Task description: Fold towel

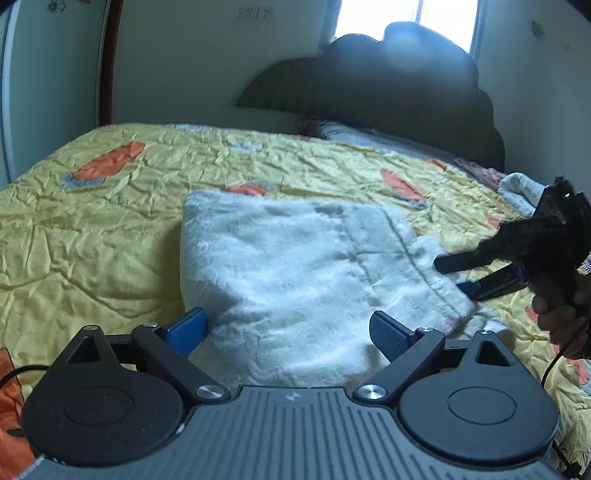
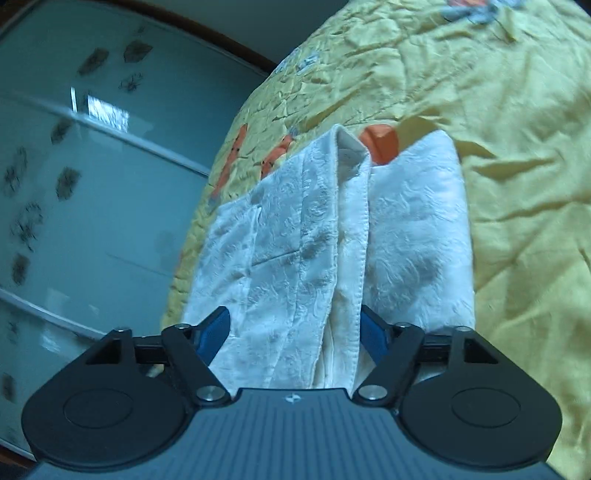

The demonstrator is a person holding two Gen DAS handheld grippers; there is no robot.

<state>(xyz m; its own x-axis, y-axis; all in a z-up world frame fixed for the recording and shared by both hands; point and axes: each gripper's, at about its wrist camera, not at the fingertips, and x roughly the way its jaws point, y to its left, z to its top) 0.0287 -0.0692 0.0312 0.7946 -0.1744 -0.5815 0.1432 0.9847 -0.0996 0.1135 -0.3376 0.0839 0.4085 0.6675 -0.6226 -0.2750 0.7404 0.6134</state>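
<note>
A white textured towel (image 1: pixel 295 266) lies folded on the yellow bedspread (image 1: pixel 110 229). My left gripper (image 1: pixel 290 330) is open at the towel's near edge, and the cloth runs between its blue pads (image 1: pixel 188 328). A hand (image 1: pixel 561 317) holds my right gripper (image 1: pixel 448 275) at the towel's right edge, one finger above and one below the edge. In the right wrist view the towel (image 2: pixel 295 240) shows layered hems and a fold running away from me. It reaches back between the spread fingers of the right gripper (image 2: pixel 295 332), which is open.
A dark padded headboard (image 1: pixel 369 92) and a bright window (image 1: pixel 406 18) stand behind the bed. Pillows and loose cloth (image 1: pixel 517 188) lie at the far right. Frosted sliding doors (image 2: pixel 92 184) face the bed's side. The bedspread (image 2: pixel 517 184) is wrinkled around the towel.
</note>
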